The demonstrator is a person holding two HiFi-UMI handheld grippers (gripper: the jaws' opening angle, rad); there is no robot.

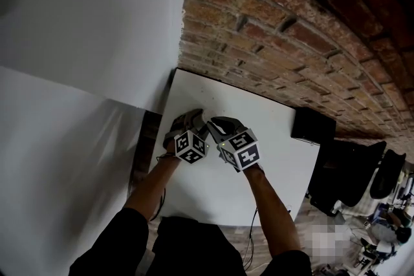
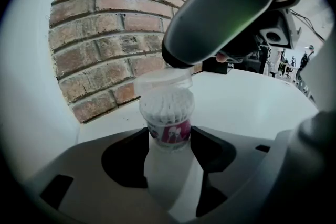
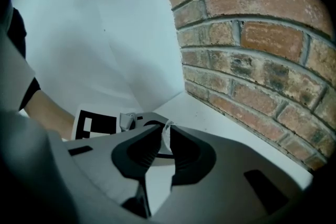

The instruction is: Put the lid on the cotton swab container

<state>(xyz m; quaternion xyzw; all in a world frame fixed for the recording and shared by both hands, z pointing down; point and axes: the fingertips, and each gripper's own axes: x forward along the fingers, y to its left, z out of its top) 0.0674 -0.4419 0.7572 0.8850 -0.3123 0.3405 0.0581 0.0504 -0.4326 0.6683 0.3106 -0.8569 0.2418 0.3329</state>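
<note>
Left gripper (image 2: pixel 169 135) clamps swab container (image 2: pixel 167 113) steady — right gripper (image 3: pixel 164 134) pinches clear lid (image 2: pixel 163 80) by rim, over mouth for capping.

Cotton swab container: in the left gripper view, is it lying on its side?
No, the container stands upright between the left gripper's fingers.

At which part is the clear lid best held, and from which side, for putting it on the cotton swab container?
Hold the lid by its thin rim at one edge, from above at a slant, as the right gripper does. It is a shallow cap; an edge pinch leaves the rest free to fit over the upright container.
</note>
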